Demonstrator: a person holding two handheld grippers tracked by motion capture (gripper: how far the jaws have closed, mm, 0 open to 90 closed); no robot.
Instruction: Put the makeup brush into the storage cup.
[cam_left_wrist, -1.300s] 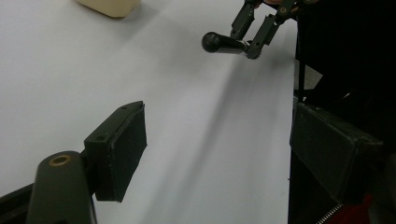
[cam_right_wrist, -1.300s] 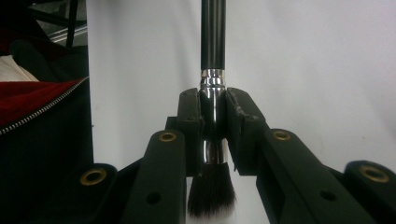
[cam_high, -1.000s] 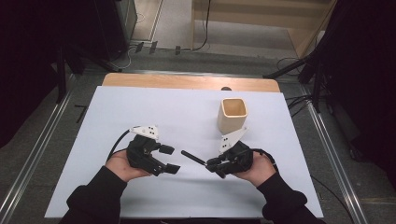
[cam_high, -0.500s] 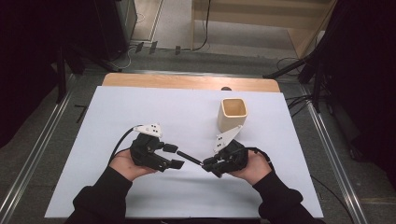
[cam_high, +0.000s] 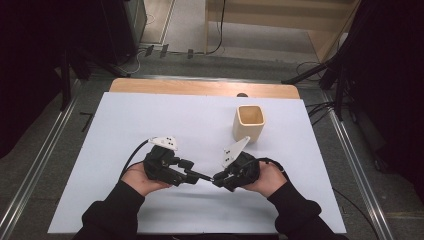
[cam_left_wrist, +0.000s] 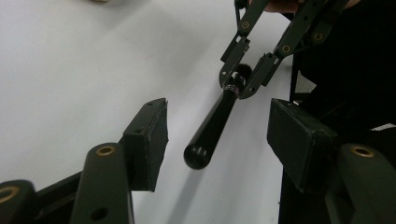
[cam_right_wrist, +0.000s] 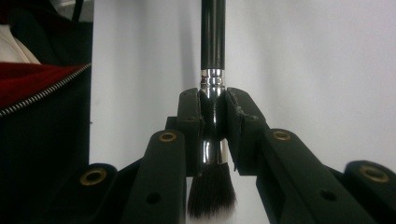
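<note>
1. Both hands are low and close together near the front of the white table (cam_high: 150, 115), and the two grippers point at each other.
2. The right gripper (cam_right_wrist: 214, 112) is clamped on a brush (cam_right_wrist: 213, 42), its pads squeezing the shiny metal ferrule just above the dark bristles.
3. The bristle tuft hangs back between that gripper's own arms, and the black handle runs straight out from the jaws.
4. From above, the brush (cam_high: 202, 176) is a thin dark bar bridging the gap between the two grippers, held off the table and about level.
5. The left gripper (cam_left_wrist: 217, 133) has its jaws set either side of the handle's rounded end, and they have just been closing in on it.
6. There is bare gap on both sides: neither pad touches the handle, so the left jaws are still released around it, not gripping.
7. In the left gripper view the right gripper (cam_left_wrist: 243, 81) shows farther off, pinching the brush at the ferrule.
8. The left gripper (cam_high: 192, 176) and right gripper (cam_high: 218, 179) almost meet tip to tip.
9. A tan square cup (cam_high: 249, 123) stands upright on the table behind the right hand (cam_high: 267, 176), well clear of the brush.
10. The left hand (cam_high: 140, 175) wraps its gripper from below, cable trailing off to the side.
</note>
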